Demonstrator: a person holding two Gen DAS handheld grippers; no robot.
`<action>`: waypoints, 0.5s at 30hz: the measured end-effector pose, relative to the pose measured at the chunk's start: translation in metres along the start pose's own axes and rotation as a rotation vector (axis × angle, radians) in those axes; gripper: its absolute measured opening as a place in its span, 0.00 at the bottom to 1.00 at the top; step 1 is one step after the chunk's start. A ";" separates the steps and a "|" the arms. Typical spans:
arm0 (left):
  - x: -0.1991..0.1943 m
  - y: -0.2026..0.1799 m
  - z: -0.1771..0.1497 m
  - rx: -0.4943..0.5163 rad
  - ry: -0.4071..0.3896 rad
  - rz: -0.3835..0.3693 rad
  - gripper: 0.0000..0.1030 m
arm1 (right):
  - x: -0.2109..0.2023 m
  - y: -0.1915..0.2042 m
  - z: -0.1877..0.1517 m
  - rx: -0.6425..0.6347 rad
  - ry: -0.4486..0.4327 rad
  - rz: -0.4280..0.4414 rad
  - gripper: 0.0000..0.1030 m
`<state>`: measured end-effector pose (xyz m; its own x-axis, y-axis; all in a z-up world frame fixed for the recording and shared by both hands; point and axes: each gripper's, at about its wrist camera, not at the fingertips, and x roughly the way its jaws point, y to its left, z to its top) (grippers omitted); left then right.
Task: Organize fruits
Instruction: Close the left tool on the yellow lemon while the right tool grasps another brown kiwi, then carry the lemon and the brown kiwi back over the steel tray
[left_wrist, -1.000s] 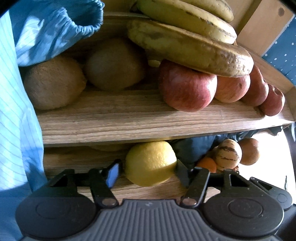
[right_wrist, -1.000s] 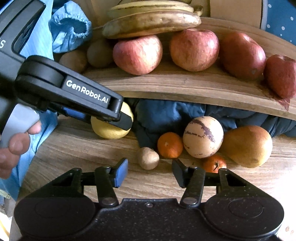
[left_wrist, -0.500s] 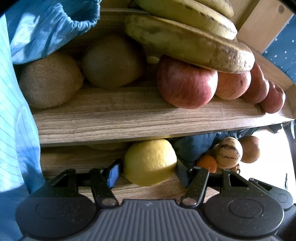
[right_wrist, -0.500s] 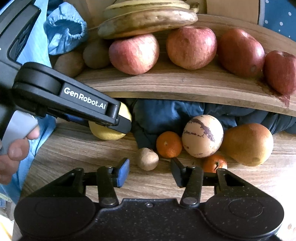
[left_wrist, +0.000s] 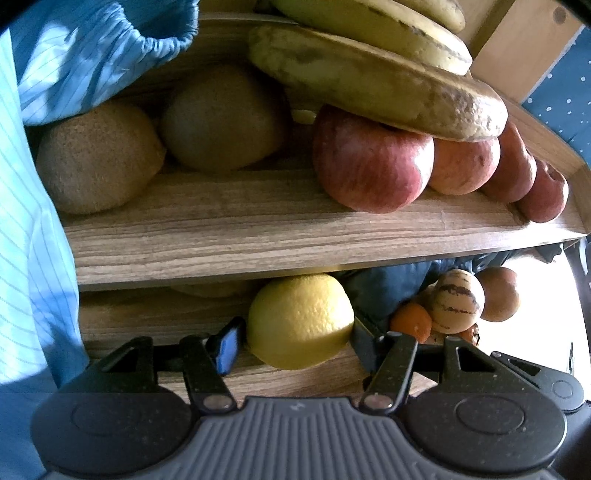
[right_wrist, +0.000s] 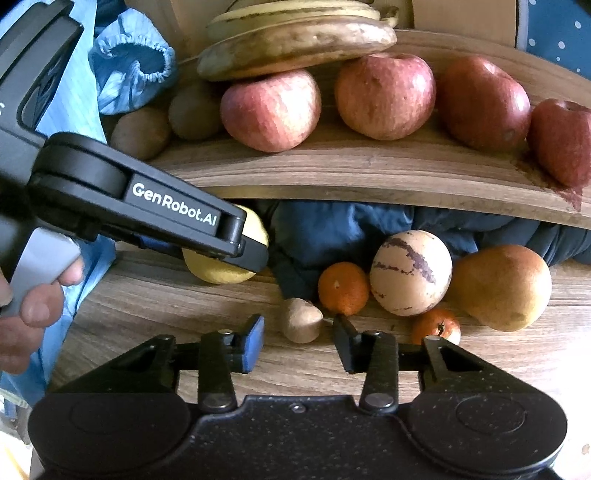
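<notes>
Two grippers: left gripper (left_wrist: 297, 338) clamping lemon (left_wrist: 300, 320) under shelf edge (left_wrist: 295, 258), right gripper (right_wrist: 297, 341) closing around small nut (right_wrist: 301, 325).

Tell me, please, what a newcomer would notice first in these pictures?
Probably the yellow lemon between the left gripper's jaws, low on the wooden table under the shelf. Next, the row of red apples on that shelf, with spotted bananas lying across them. Before the right gripper, whose jaws are closing with nothing between them, lies a small tan fruit beside an orange mandarin.
</notes>
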<state>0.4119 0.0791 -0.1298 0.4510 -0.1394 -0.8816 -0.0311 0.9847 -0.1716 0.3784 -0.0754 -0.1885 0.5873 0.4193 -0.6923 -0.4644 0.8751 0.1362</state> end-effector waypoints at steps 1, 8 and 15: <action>0.000 0.000 0.000 0.001 0.001 0.000 0.63 | -0.001 0.000 -0.001 -0.001 -0.001 -0.001 0.36; -0.005 -0.002 -0.005 0.006 0.008 0.002 0.63 | -0.003 -0.005 -0.005 0.000 -0.003 -0.001 0.28; -0.008 -0.004 -0.014 0.010 0.011 0.002 0.63 | -0.008 -0.008 -0.010 0.006 0.006 0.003 0.28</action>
<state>0.3959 0.0745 -0.1276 0.4414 -0.1381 -0.8866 -0.0228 0.9860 -0.1650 0.3710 -0.0878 -0.1911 0.5817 0.4208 -0.6961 -0.4622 0.8752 0.1428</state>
